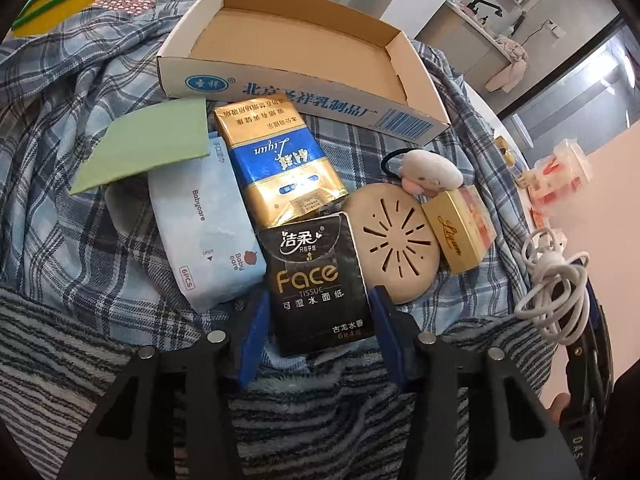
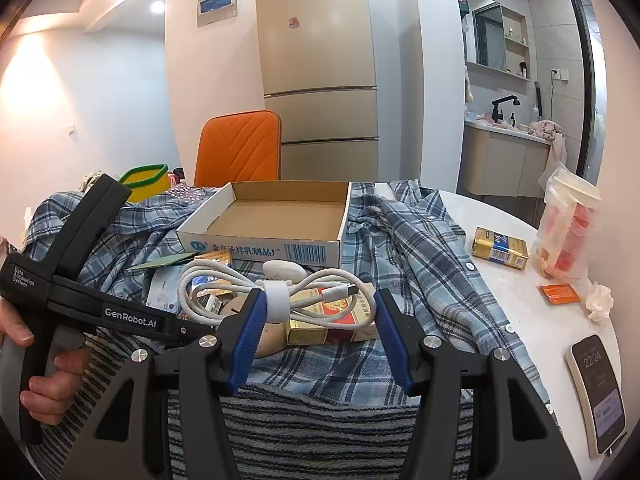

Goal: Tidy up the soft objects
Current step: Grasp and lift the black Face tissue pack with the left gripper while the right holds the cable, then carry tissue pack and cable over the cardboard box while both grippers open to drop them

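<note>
In the left wrist view my left gripper (image 1: 320, 320) points down at a black "Face" tissue pack (image 1: 316, 280). Its blue pads press the pack's two long sides. The pack lies on a plaid shirt (image 1: 80, 160), among a blue-gold packet (image 1: 276, 160), a pale blue wipes pack (image 1: 200, 224) and a plush hair tie (image 1: 428, 172). An open cardboard box (image 1: 304, 52) stands empty behind them. My right gripper (image 2: 320, 312) is shut on a coiled white cable (image 2: 280, 292) and holds it above the pile. The same cable (image 1: 552, 280) shows at the right edge of the left wrist view.
A beige slotted disc (image 1: 392, 236), a gold box (image 1: 460, 232) and a green sheet (image 1: 148, 144) share the shirt. A striped towel (image 2: 320, 432) lies nearest. On the white table to the right are a phone (image 2: 596, 392), a gold packet (image 2: 500, 248) and a bagged cup (image 2: 568, 228). An orange chair (image 2: 240, 148) stands behind.
</note>
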`<state>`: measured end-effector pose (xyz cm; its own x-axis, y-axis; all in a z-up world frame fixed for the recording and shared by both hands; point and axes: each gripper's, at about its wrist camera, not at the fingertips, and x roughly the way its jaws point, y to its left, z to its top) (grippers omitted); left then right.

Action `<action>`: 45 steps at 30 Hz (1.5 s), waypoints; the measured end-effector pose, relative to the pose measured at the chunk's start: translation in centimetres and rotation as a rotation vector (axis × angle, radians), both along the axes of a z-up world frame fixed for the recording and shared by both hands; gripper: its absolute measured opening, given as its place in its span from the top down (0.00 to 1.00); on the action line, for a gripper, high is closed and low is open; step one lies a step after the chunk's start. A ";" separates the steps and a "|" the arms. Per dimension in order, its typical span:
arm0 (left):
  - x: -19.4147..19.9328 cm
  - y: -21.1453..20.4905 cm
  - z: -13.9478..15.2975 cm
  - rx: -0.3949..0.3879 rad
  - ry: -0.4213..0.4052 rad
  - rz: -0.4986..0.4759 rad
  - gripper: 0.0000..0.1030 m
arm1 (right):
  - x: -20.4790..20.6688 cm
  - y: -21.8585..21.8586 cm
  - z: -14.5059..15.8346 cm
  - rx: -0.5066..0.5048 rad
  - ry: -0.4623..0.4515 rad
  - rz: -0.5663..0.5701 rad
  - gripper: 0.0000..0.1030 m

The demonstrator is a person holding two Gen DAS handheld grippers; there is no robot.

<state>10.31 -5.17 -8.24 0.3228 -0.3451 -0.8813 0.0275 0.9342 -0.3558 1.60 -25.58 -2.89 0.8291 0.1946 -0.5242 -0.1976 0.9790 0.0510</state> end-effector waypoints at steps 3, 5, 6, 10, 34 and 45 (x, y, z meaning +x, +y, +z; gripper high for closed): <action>-0.6 0.0 0.4 0.023 -0.036 -0.008 0.54 | 0.0 0.0 0.0 0.000 0.003 0.000 0.44; -1.0 -0.1 0.7 0.039 -0.058 -0.016 0.54 | 0.0 0.0 0.0 0.000 0.002 0.000 0.44; -1.3 -0.2 0.9 0.049 -0.073 -0.020 0.54 | 0.0 0.0 0.0 0.000 0.002 0.000 0.44; -2.1 -0.1 1.8 0.059 -0.106 -0.052 0.54 | 0.0 0.0 0.0 0.000 0.003 0.000 0.44; -7.4 1.6 12.8 0.175 -0.892 -0.014 0.54 | -1.0 0.1 8.3 -0.007 -0.255 -0.041 0.44; -3.9 3.2 15.7 0.169 -1.136 0.056 0.54 | 2.6 2.5 13.1 0.047 -0.409 -0.081 0.44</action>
<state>6.43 -1.93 7.48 0.9720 -0.2100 -0.1055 0.2088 0.9777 -0.0219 4.24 -23.11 10.24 0.9807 0.1359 -0.1409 -0.1331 0.9907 0.0290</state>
